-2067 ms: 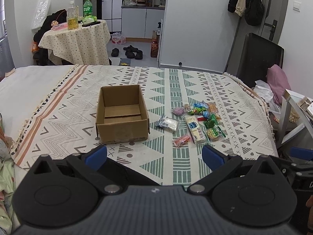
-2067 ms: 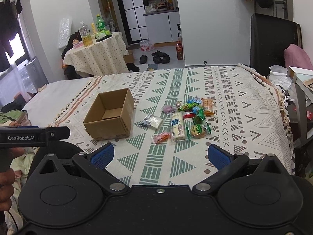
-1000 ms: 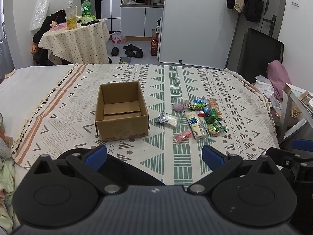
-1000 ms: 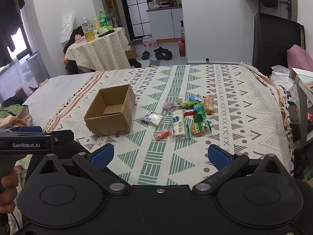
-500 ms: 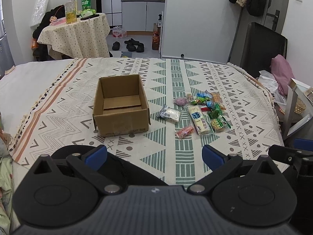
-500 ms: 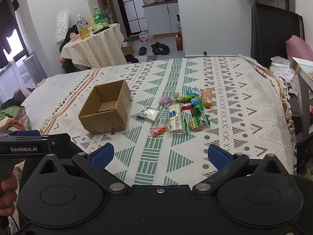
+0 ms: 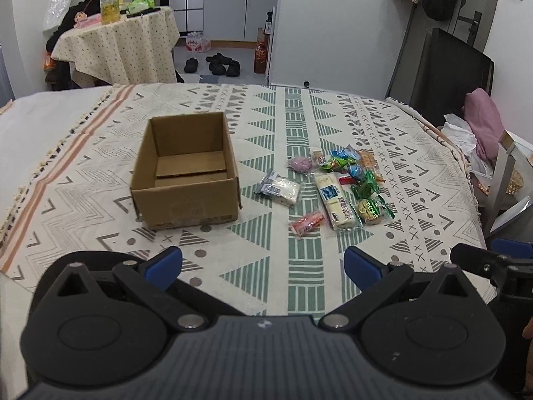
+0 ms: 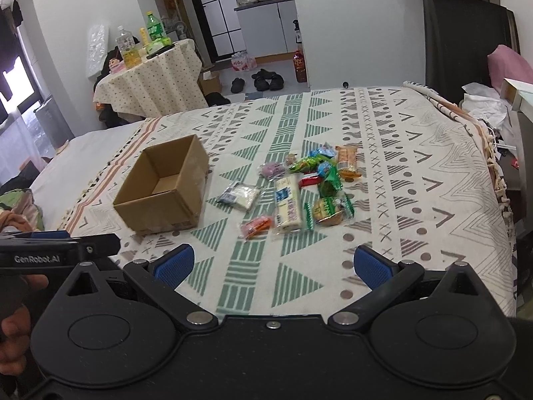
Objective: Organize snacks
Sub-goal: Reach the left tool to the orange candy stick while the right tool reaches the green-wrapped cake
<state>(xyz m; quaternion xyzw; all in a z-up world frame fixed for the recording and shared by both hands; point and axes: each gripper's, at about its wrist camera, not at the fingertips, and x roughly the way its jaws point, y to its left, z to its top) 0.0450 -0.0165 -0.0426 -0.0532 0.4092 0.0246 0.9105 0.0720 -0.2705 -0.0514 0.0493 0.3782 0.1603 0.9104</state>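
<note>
An open cardboard box (image 7: 186,173) (image 8: 165,186) stands empty on a patterned blanket over a bed. To its right lies a cluster of wrapped snacks: a clear packet (image 7: 279,189) (image 8: 240,195), a long white bar (image 7: 335,202) (image 8: 288,206), a small orange packet (image 7: 306,221) (image 8: 256,226), a round cake in green wrap (image 7: 370,210) (image 8: 329,211), and several coloured sweets (image 7: 336,161) (image 8: 316,165). My left gripper (image 7: 263,266) and right gripper (image 8: 272,265) both stand open over the blanket's near edge, short of the snacks, holding nothing.
The blanket (image 7: 299,123) ends at the bed's right edge, where a chair with pink fabric (image 7: 483,126) and a metal frame (image 7: 503,183) stand. A cloth-covered round table with bottles (image 7: 116,40) stands beyond the bed. A hand (image 8: 16,330) grips the left tool's handle.
Both grippers have moved forward and tilted down toward the bed, so the box and snacks look nearer. Both stayed open. Nothing on the blanket has moved.
</note>
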